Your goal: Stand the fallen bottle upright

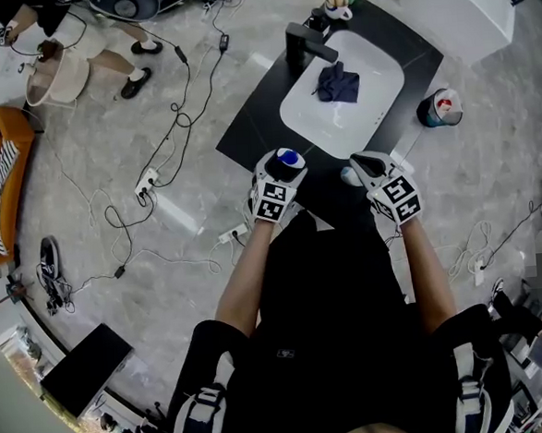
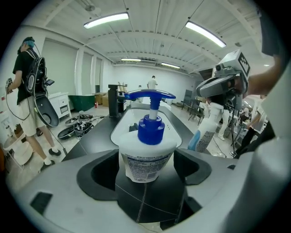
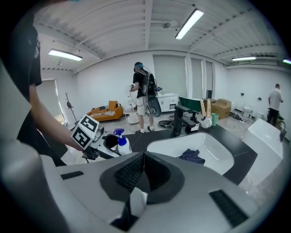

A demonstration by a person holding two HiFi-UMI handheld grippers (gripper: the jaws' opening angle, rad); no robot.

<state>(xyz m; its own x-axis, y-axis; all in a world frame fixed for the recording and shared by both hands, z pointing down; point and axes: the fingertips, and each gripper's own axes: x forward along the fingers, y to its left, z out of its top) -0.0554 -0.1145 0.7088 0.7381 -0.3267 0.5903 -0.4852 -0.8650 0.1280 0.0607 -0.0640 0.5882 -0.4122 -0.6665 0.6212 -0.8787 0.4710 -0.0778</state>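
Left tongs (image 2: 146,169) pinch the white pump bottle (image 2: 148,143) by its body. It stands upright, blue pump on top, at the near edge of the black table (image 1: 255,119), before the sink (image 1: 385,59). Right tongs (image 3: 143,158) are pressed together, holding nothing. The left tongs hide the bottle's base.
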